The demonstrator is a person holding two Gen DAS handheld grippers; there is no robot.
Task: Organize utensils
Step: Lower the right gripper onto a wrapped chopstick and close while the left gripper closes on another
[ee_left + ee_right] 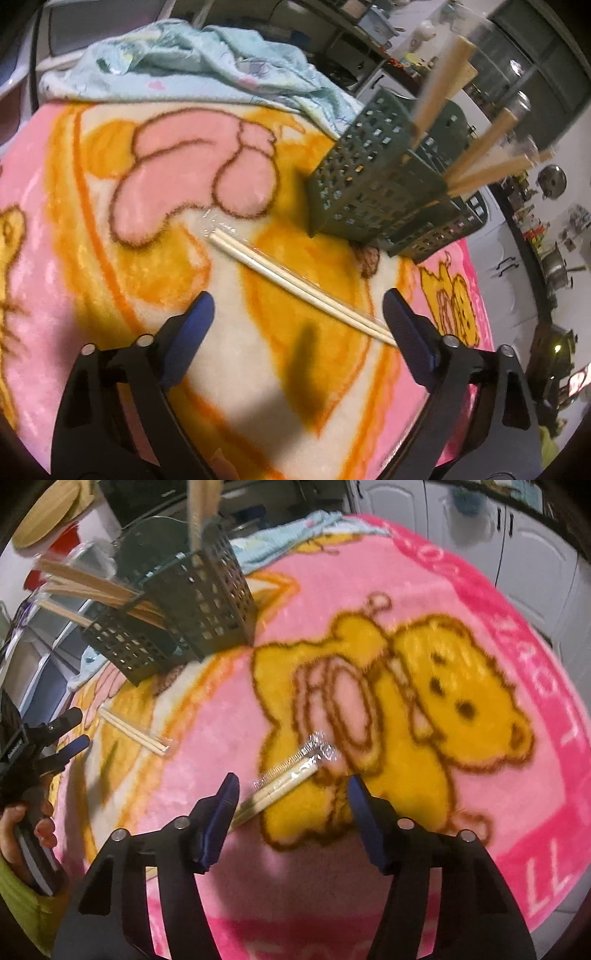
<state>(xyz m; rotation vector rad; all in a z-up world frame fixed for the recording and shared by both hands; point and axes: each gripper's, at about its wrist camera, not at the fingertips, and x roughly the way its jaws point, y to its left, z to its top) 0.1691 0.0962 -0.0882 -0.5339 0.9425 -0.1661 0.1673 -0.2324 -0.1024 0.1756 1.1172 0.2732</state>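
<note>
Left hand-held gripper (297, 314) agape beside chopsticks (295, 284).

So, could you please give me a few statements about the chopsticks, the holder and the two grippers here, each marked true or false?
1. The left gripper has its jaws open, holding nothing. True.
2. The right gripper is clamped on a pair of chopsticks. False: its jaws are open, and the wrapped chopsticks lie on the blanket between them.
3. The green utensil holder already has wooden chopsticks standing in it. True.
4. The loose chopstick pair ahead of the left gripper is inside the holder. False: it lies flat on the blanket, beside the holder.
5. A light blue cloth lies bunched behind the holder. True.
</note>
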